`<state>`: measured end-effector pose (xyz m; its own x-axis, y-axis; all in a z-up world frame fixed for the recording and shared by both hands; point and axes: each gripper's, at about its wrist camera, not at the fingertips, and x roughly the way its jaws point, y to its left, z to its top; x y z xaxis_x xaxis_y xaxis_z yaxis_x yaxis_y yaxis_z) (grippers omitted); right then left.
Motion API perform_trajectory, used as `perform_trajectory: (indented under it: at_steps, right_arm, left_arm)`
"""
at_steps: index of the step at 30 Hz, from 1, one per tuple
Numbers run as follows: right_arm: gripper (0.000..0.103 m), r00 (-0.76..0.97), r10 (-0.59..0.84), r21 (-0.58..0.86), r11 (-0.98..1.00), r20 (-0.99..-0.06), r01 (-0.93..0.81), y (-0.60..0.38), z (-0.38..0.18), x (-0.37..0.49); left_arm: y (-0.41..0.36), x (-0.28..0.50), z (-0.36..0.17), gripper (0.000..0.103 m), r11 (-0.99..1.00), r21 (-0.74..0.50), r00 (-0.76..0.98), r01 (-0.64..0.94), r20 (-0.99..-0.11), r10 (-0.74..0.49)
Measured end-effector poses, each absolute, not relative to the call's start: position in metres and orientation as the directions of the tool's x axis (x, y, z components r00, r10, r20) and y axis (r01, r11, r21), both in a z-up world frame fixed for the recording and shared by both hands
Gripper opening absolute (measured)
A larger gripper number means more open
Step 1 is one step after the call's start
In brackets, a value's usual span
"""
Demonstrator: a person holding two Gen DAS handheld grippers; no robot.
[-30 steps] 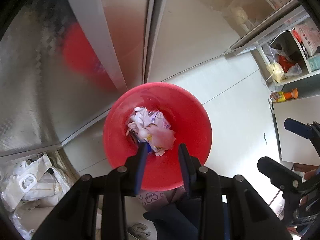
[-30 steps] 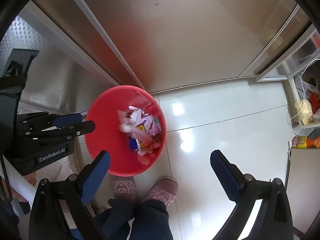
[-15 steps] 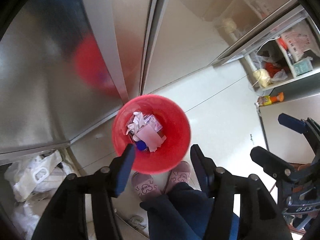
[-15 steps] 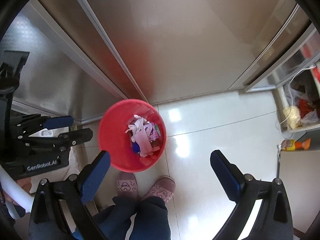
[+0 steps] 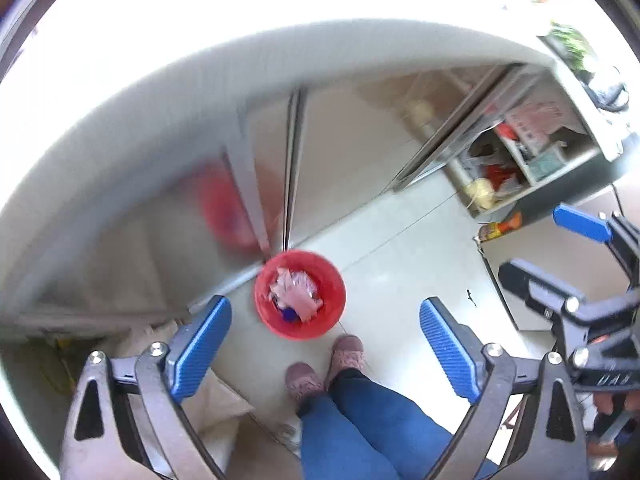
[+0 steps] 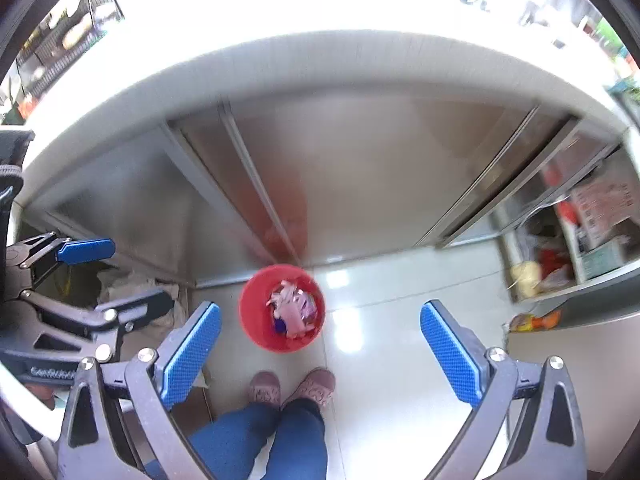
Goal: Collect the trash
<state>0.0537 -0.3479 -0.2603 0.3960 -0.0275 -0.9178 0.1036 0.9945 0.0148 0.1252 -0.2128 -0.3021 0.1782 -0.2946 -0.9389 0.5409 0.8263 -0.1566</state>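
Red bin: a round plastic bin (image 5: 300, 294) stands on the pale tiled floor (image 5: 400, 280), close against the foot of the steel cabinet doors (image 6: 360, 180) and just beyond the person's slippers (image 6: 292, 390).
Trash: crumpled pink and white wrappers (image 5: 296, 294) with a blue scrap lie heaped inside the bin, below its rim; what each piece is cannot be told through the blur.
Left gripper: the left gripper (image 5: 324, 348) hangs high above the floor with its blue-padded jaws spread wide and nothing between them.
Right gripper: the right gripper (image 6: 320, 354) is likewise held high, jaws spread wide and empty, to the right of the other.
Position: both claws are well apart from the bin, looking almost straight down on it.
Handling, trash: by the look of it, light, soft and crushable film and paper; a pinch on a bunched fold should hold better than on a loose flat edge, which may slip off the ribbed pads.
Handling, bin: probably thin, stiff plastic and light with this load; the rim is the likely place to grip, one jaw inside and one outside.
Risk: a one-sided rim grip may tilt the bin and spill the loose wrappers.
Surroundings: an open shelf (image 6: 580, 240) of packets on the right, bags (image 6: 136, 280) on the left under the counter (image 6: 320, 60).
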Motion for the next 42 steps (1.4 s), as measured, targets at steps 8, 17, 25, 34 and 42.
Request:
perform_trajectory:
  at_steps: [8,17,25,34,42]
  right_arm:
    - [0.1,0.501,-0.107,-0.004,0.98,-0.859,0.201,-0.342,-0.165,0.031]
    - [0.1,0.677,-0.163,-0.036,0.98,-0.718,0.197,-0.345,-0.077,0.001]
    - [0.1,0.81,-0.038,-0.008,0.999,-0.585,0.042,-0.357,-0.014,-0.035]
    - [0.103,0.892,0.134,-0.048,0.984,-0.431,-0.171,-0.386,0.028,-0.125]
    - [0.103,0.886,0.242,-0.04,0.959,-0.395,-0.28,-0.397,0.04,-0.172]
  left_arm:
    - [-0.212,0.125,-0.209,0.095,0.805,-0.116,0.304,0.581,-0.887,-0.347]
    - [-0.205,0.086,-0.108,0.098,0.856,-0.026,0.534,0.516,-0.772,-0.345]
    - [-0.195,0.011,-0.026,0.102,0.948,-0.053,0.727,0.315,-0.629,-0.277]
    - [-0.208,-0.13,0.02,0.102,0.998,-0.032,0.857,0.054,-0.511,-0.063]
    - [-0.213,-0.216,0.048,0.102,0.998,0.01,0.896,-0.068,-0.439,0.065]
